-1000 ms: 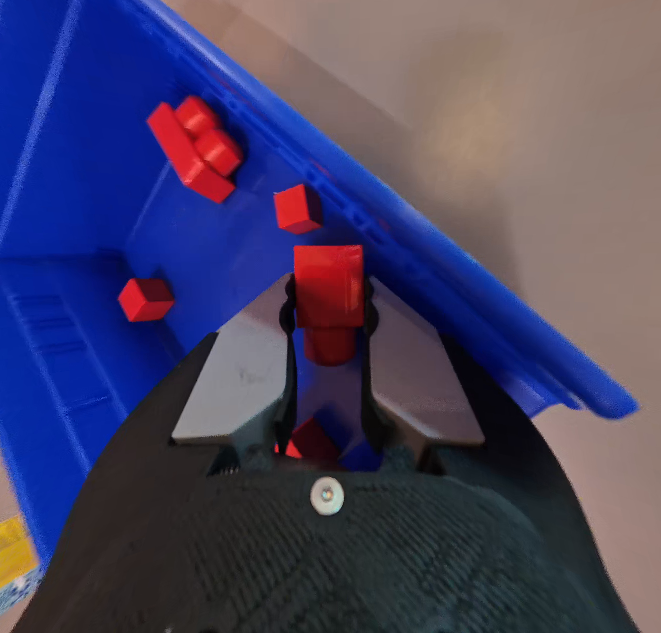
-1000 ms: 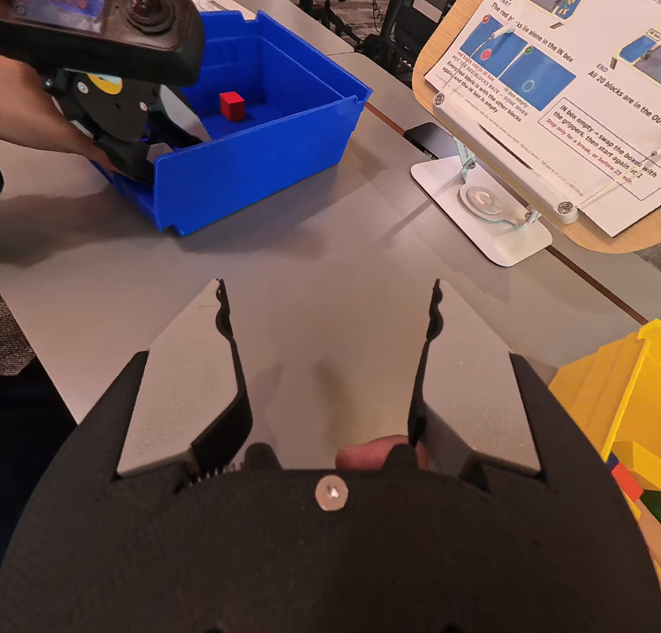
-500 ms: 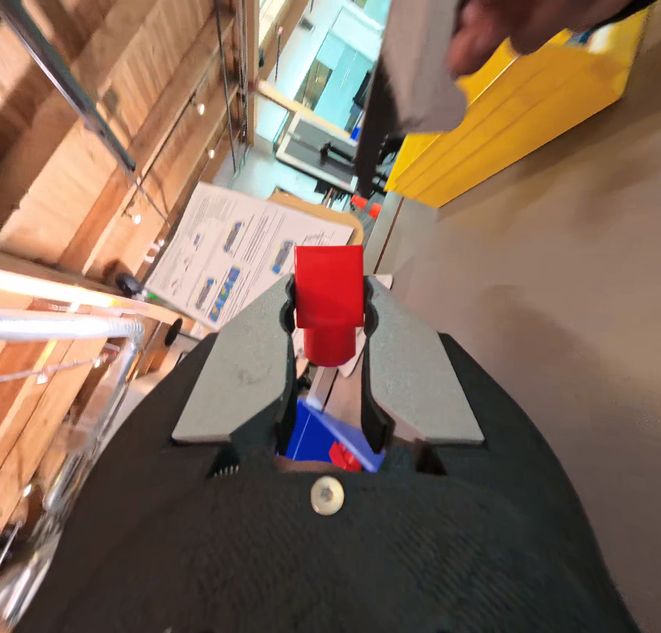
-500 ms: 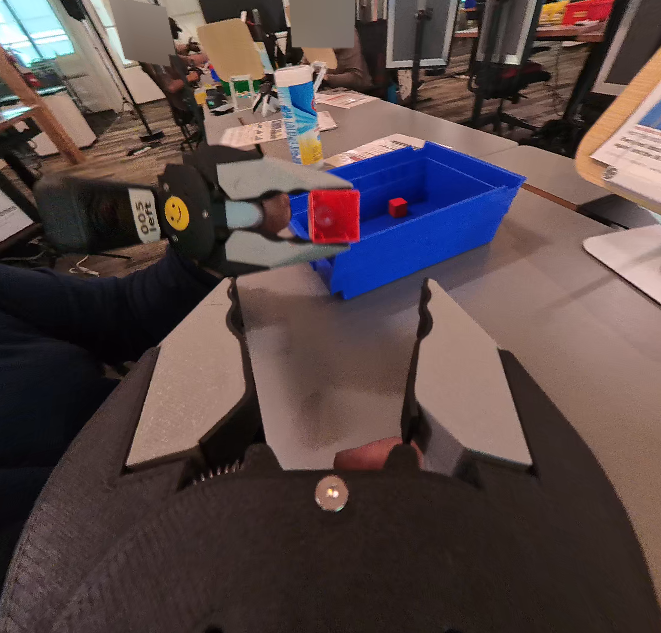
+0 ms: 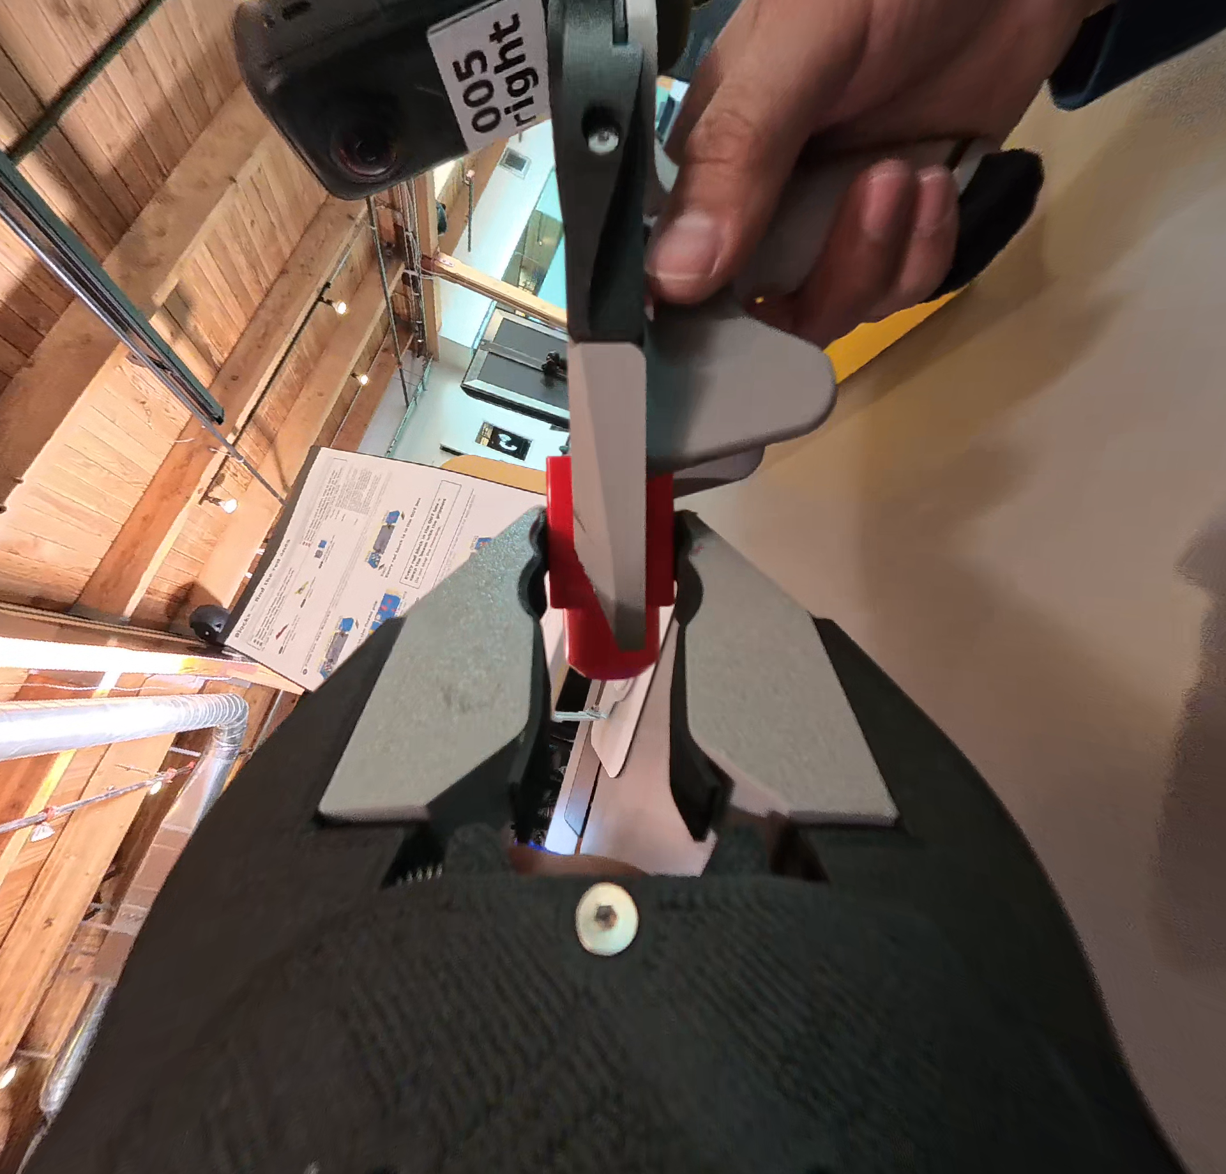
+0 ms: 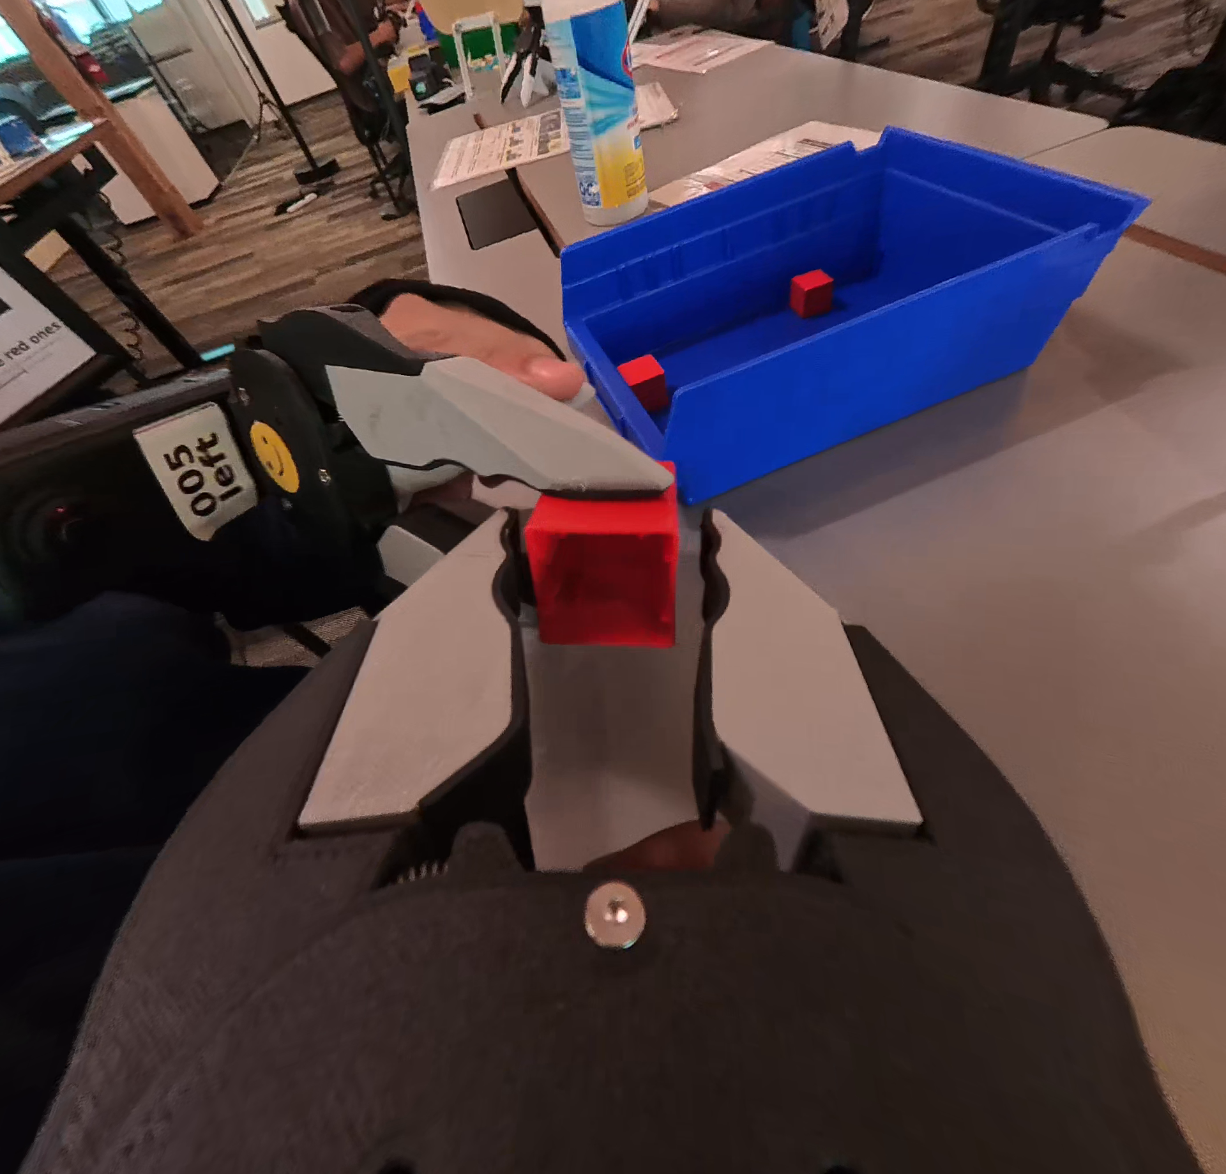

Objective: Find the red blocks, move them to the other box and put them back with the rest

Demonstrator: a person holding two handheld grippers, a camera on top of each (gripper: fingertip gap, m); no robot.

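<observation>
Left gripper (image 5: 610,555): clamped on the red block (image 6: 600,578) at frame centre, held above the grey table (image 6: 995,611). Right gripper (image 6: 607,561): jaws bracket the same block crosswise, contact unclear, so closure cannot be told. Blue box (image 6: 862,399), upper right of the right wrist view: two small red cubes (image 6: 811,293) inside.

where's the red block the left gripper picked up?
The red block is in mid-air above the grey table, clamped in the left gripper and sitting between the right gripper fingers, near the blue box.
</observation>
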